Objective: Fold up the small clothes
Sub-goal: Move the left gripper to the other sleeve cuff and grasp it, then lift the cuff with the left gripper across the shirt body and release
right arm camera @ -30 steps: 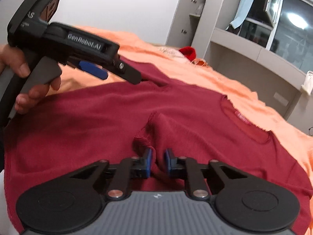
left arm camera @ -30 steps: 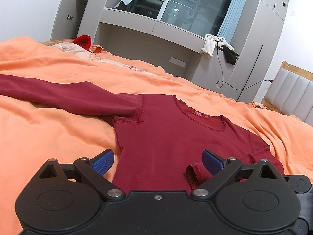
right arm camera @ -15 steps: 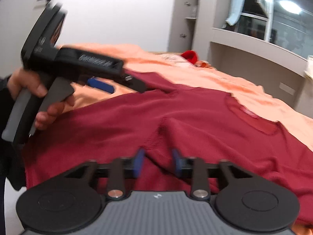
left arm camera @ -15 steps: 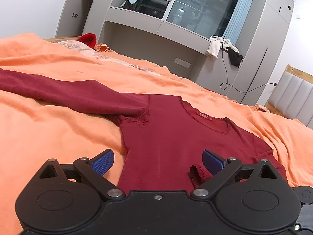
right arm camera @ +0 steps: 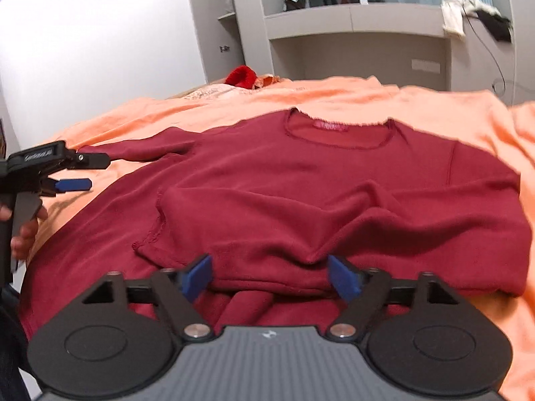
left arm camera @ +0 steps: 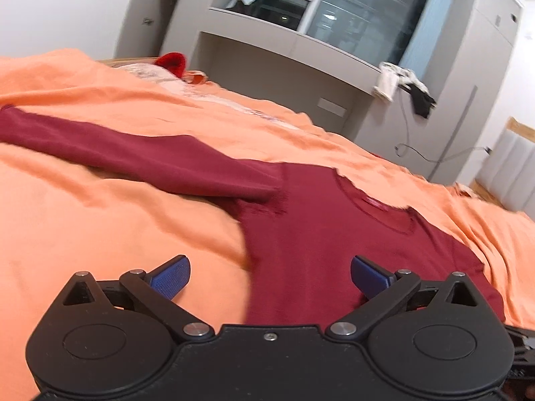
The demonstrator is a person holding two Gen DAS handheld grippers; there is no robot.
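A dark red long-sleeved top (right arm camera: 301,180) lies flat on the orange bed sheet (right arm camera: 434,107), neck away from me. Its right sleeve (right arm camera: 267,234) is folded across the body. Its left sleeve (left arm camera: 117,153) stretches out to the left over the sheet. My left gripper (left arm camera: 269,275) is open and empty above the top's left edge; it also shows at the left in the right wrist view (right arm camera: 72,175). My right gripper (right arm camera: 269,275) is open just above the folded sleeve's lower edge, holding nothing.
A red item (left arm camera: 172,61) and a patterned pillow (left arm camera: 147,72) lie at the far side of the bed. Grey cabinets and a window alcove (left arm camera: 284,50) stand behind. A padded headboard (left arm camera: 508,167) is at the right.
My right gripper has opened and let go of the right sleeve, which now lies across the top's body, and has drawn back. My left gripper stayed open and shifted slightly left.
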